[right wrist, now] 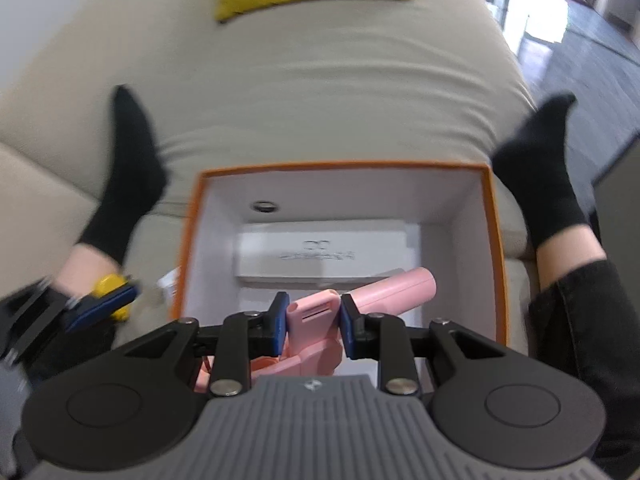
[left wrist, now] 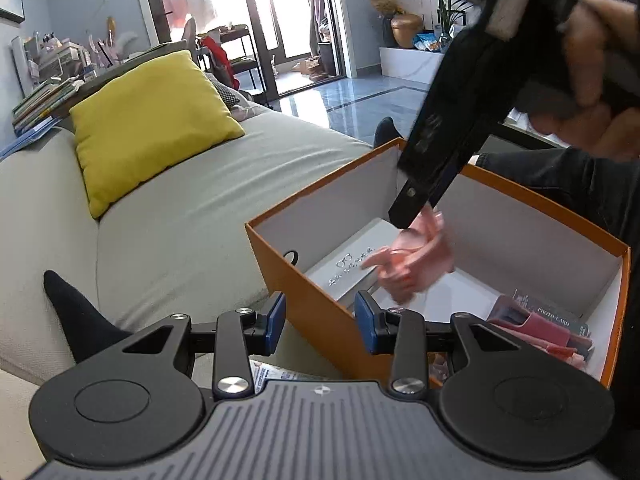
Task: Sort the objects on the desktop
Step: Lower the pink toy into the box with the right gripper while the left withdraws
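Note:
In the right wrist view my right gripper [right wrist: 314, 316] is shut on a pink plastic gadget [right wrist: 316, 344] with a tube-shaped part [right wrist: 394, 292], held over the open orange box [right wrist: 340, 166]. The left wrist view shows the same gripper [left wrist: 416, 220] coming down from above with the blurred pink gadget [left wrist: 412, 264] inside the box's [left wrist: 312, 280] mouth. A flat white case [left wrist: 352, 264] lies on the box floor, with card packs [left wrist: 540, 328] at the right. My left gripper [left wrist: 321, 318] is open at the box's near wall, nothing between its pads. A yellow object [right wrist: 110, 284] shows beside the left gripper [right wrist: 100, 304].
The box stands on a beige sofa [left wrist: 180, 208] with a yellow cushion [left wrist: 148, 124] behind it. The person's feet in black socks [right wrist: 136, 152] [right wrist: 540, 160] flank the box, with a dark trouser leg [right wrist: 580, 320] at the right. Books [left wrist: 40, 100] are stacked at far left.

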The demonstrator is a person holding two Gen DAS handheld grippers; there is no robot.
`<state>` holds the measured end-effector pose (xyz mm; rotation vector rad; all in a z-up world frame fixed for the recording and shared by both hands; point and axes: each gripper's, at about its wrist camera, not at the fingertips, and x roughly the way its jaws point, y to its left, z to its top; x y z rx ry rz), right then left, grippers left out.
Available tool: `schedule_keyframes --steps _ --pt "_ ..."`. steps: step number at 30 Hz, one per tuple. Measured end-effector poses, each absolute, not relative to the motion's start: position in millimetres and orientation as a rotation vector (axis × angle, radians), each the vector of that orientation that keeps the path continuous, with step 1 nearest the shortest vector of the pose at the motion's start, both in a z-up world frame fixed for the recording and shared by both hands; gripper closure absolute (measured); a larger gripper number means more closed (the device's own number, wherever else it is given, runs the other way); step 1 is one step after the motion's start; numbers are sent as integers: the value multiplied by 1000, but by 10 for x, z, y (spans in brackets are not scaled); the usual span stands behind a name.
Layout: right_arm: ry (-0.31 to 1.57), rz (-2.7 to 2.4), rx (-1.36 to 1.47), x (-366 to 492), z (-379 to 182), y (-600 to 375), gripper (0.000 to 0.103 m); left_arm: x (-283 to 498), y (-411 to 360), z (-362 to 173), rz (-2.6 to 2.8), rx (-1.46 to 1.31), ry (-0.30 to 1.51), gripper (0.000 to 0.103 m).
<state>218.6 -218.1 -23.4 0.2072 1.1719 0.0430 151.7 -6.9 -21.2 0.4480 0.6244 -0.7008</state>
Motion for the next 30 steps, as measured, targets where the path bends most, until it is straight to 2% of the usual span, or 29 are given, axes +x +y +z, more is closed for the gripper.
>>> schedule_keyframes --steps 8,17,22,30 --pt "1242 -61 337 2440 -693 -2135 74 1594 -47 -265 -736 411 611 58" --pt "1245 -112 339 2561 -938 -2073 71 1623 -37 -365 -752 384 608 58" --pt "1225 -77 314 2622 -949 -2049 70 1649 -69 -399 -757 386 611 58" --pt "1188 4 275 2631 -858 -2071 63 1659 -70 -366 -766 367 620 58"
